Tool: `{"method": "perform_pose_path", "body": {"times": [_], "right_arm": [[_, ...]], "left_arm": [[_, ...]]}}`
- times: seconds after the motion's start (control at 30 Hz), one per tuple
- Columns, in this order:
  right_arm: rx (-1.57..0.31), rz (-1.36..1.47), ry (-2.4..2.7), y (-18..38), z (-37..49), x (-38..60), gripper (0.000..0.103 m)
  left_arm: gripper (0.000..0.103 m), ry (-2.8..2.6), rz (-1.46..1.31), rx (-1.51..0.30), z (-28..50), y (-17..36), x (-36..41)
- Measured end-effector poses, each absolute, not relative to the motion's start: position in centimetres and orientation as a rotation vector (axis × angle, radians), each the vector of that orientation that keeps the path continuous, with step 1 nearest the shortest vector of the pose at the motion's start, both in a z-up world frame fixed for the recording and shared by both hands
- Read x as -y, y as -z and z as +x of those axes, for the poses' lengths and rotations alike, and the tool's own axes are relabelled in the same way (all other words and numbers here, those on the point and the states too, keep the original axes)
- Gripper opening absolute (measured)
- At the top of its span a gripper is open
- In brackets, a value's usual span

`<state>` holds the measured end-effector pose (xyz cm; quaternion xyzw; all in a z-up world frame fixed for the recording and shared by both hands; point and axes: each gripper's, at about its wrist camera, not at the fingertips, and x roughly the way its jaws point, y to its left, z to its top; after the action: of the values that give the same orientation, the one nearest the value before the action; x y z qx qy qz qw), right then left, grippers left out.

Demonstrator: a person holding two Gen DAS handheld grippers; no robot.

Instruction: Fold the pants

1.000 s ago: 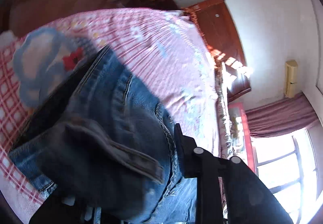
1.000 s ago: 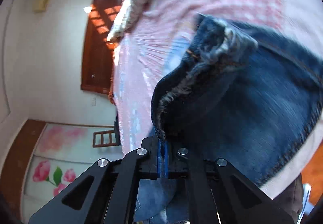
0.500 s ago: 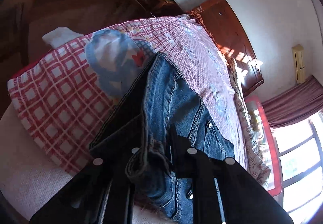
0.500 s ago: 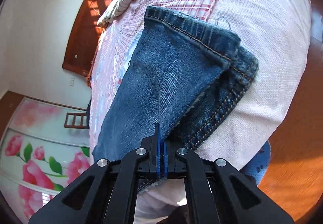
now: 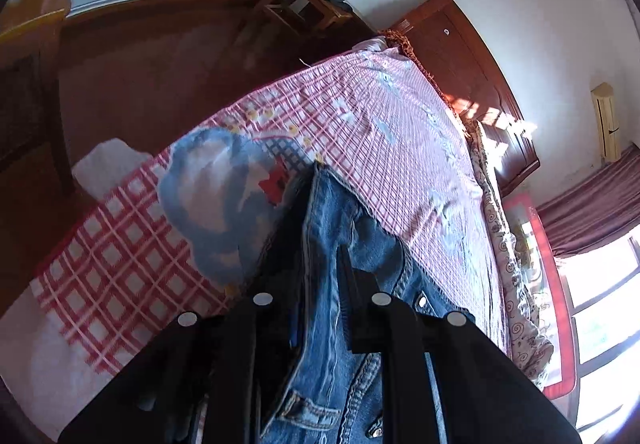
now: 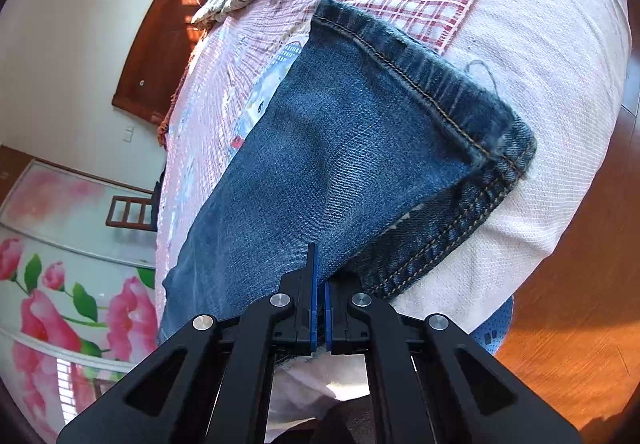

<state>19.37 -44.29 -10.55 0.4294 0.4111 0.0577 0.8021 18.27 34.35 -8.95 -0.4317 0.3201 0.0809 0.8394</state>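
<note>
- The bed (image 5: 392,132) fills both views, covered by a pink-and-red checked sheet (image 5: 120,284) with a blue cartoon print (image 5: 216,196).
- A wooden headboard (image 5: 472,76) stands at its far end; beside the bed is a wooden floor (image 6: 580,304).
- The jeans (image 6: 340,148) lie stretched along the bed's near edge, hem end on the white mattress cover (image 6: 552,84), waist end over the checked sheet.
- My right gripper (image 6: 320,308) is clenched on the edge of the jeans' leg, near the stitched hem (image 6: 432,84).
- My left gripper (image 5: 320,304) is clamped on the waistband, denim bunched between its fingers (image 5: 360,292); a metal button (image 5: 422,302) shows just beside them.
</note>
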Motion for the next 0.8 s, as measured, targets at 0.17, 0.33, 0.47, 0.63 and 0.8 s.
{"method": "perform_pose_path", "body": {"times": [0.17, 0.33, 0.47, 0.63, 0.8], "right_arm": [[-0.873, 0.941, -0.131, 11.3, 19.5, 44.4, 0.001], [-0.876, 0.922, -0.144, 11.3, 19.8, 44.5, 0.001], [-0.876, 0.92, -0.15, 11.3, 19.9, 44.5, 0.001], [-0.862, 0.928, -0.155, 11.5, 19.7, 44.6, 0.001], [-0.866, 0.917, -0.151, 11.4, 19.6, 44.6, 0.001]], "left_arm": [[0.014, -0.12, -0.959, -0.767, 18.8, 10.1, -34.6], [0.049, -0.091, -1.013, -0.73, 14.9, 10.3, -34.1], [0.069, -0.225, -0.88, -0.698, 11.5, 8.6, -33.2], [0.068, -0.154, -0.873, -0.787, 11.3, 9.6, -30.3], [0.053, -0.217, -0.851, -0.751, 13.0, 9.5, -30.2]]}}
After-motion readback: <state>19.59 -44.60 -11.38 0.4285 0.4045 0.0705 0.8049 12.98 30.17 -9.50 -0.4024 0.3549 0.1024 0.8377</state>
